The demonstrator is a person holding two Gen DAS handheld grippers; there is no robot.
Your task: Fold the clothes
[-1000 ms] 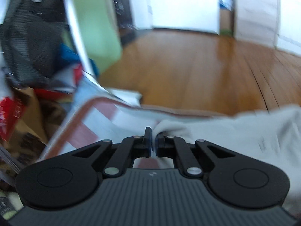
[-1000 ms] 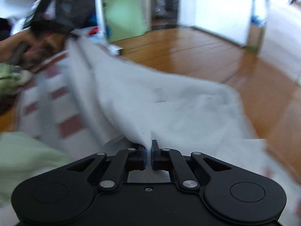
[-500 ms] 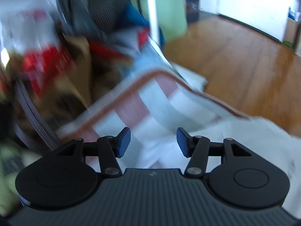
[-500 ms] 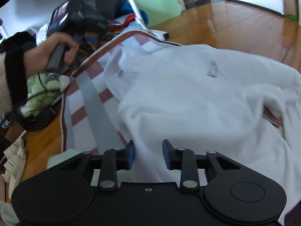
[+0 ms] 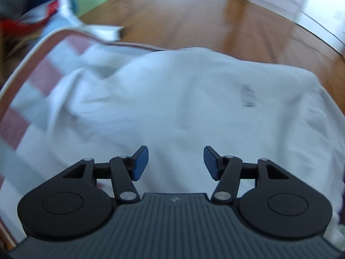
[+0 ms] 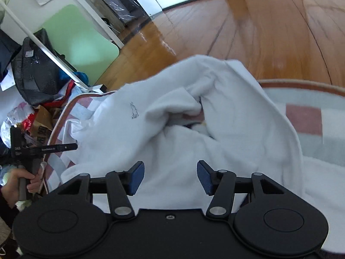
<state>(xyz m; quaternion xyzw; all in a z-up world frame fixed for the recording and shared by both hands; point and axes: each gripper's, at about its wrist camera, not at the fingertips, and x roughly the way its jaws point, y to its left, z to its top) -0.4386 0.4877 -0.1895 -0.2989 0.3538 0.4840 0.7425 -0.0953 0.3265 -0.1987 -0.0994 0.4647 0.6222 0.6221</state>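
A white top (image 6: 215, 133) is lying rumpled on a checked rug (image 6: 312, 108). The left gripper (image 5: 175, 161) and the right gripper (image 6: 170, 177) are being held over it, both released, nothing gripped.

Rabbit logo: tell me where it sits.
Right wrist view, left of centre: the rabbit logo is on the white garment, just left of its bunched fold.

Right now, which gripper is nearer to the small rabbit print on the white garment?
Right, I judge. The right gripper hovers open over the white garment, the rabbit print just up-left of it. The left gripper is beyond the garment's left edge.
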